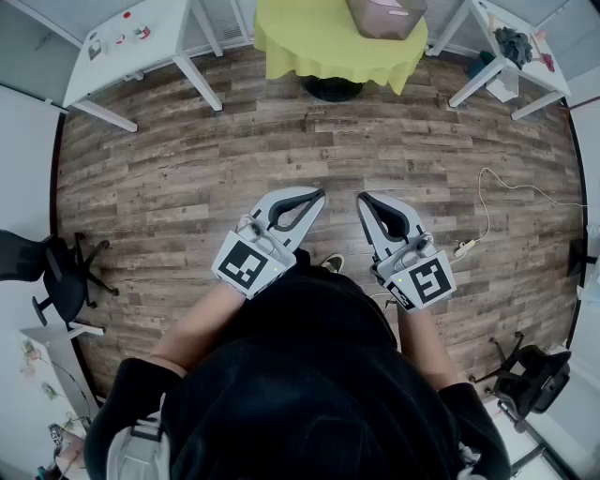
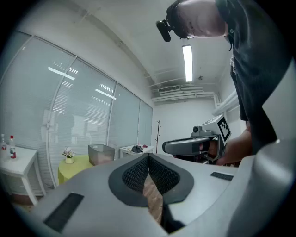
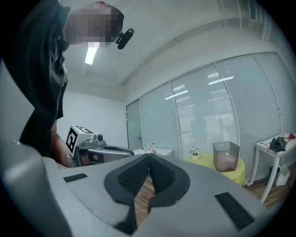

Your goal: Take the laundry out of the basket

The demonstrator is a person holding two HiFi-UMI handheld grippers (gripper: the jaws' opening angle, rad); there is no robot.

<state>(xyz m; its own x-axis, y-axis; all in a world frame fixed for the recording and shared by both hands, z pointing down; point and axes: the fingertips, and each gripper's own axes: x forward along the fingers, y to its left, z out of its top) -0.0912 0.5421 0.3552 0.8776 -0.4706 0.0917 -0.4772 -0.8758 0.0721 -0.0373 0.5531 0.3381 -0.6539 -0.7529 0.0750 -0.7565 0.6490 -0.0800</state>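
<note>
The grey laundry basket point(image 1: 386, 17) stands on a round table with a yellow cloth point(image 1: 319, 42) at the far side of the room. It also shows in the left gripper view point(image 2: 101, 152) and the right gripper view point(image 3: 226, 156). I cannot make out its contents. My left gripper point(image 1: 317, 195) and right gripper point(image 1: 364, 199) are held level side by side over the wood floor, well short of the table. Both are shut with nothing between their pads, as seen along the left gripper's point(image 2: 148, 155) and the right gripper's point(image 3: 149, 155) jaws.
A white table point(image 1: 141, 42) with small bottles stands at the back left. Another white table point(image 1: 525, 56) at the back right carries a dark garment point(image 1: 513, 42). Office chairs point(image 1: 56, 272) stand at the left and lower right. A cable point(image 1: 487, 202) lies on the floor at right.
</note>
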